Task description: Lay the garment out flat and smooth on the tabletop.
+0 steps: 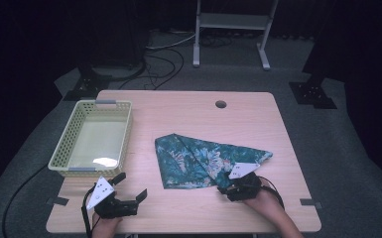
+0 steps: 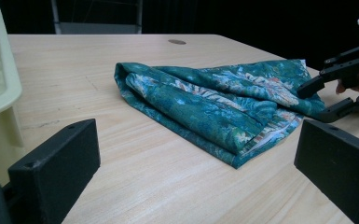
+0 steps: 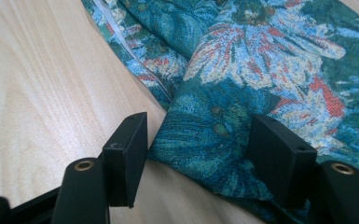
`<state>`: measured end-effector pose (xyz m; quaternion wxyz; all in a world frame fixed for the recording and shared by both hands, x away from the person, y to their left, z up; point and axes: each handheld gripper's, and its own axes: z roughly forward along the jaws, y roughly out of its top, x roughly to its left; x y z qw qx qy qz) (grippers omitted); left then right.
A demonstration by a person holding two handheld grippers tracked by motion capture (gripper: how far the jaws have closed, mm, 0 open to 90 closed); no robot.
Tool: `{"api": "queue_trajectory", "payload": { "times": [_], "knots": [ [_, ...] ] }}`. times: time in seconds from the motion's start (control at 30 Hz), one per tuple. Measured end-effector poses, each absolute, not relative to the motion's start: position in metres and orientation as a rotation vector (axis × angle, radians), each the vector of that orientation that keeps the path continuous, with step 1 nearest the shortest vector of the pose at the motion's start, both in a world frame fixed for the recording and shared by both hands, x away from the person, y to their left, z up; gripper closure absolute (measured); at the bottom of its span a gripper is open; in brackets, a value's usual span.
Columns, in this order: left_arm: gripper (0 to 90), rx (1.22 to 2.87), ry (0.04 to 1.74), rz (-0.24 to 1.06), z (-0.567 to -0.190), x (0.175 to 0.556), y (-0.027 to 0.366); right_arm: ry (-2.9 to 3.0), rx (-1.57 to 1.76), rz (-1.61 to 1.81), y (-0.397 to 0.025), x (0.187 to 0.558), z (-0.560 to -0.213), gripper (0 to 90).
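A folded teal cloth with a flower print (image 1: 198,158) lies on the wooden table (image 1: 203,111), right of the middle. My right gripper (image 1: 226,187) sits at the cloth's near corner. In the right gripper view this gripper (image 3: 200,140) is open, its jaws low over the table on either side of the cloth's (image 3: 261,60) edge. My left gripper (image 1: 131,186) is open near the front left edge, apart from the cloth. In the left gripper view its jaws (image 2: 196,158) stand wide with bare wood between them. The cloth (image 2: 214,98) is ahead, with the right gripper (image 2: 340,88) at its far side.
A pale yellow perforated basket (image 1: 62,148) stands at the table's left, just beyond my left gripper; its wall (image 2: 0,93) is close by. A round hole (image 1: 221,104) is in the table's far edge. A white frame (image 1: 230,22) and cables lie on the floor behind.
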<state>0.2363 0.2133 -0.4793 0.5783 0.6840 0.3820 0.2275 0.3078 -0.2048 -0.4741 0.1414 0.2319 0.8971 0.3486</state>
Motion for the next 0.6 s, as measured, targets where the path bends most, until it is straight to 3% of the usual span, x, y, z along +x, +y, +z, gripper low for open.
{"api": "queue_trajectory", "payload": {
  "times": [0.23,0.37,0.6],
  "knots": [
    [0.0,1.595,0.898,0.528,-0.479,0.237,0.214,2.609,0.622,0.996,-0.202,0.307,-0.471,70.8],
    [0.0,1.586,0.903,0.523,-0.480,0.236,0.215,2.693,0.566,1.044,-0.205,0.302,-0.470,77.4],
    [0.0,1.585,0.910,0.515,-0.480,0.237,0.215,2.800,0.489,1.128,-0.214,0.280,-0.470,78.6]
  ]
}}
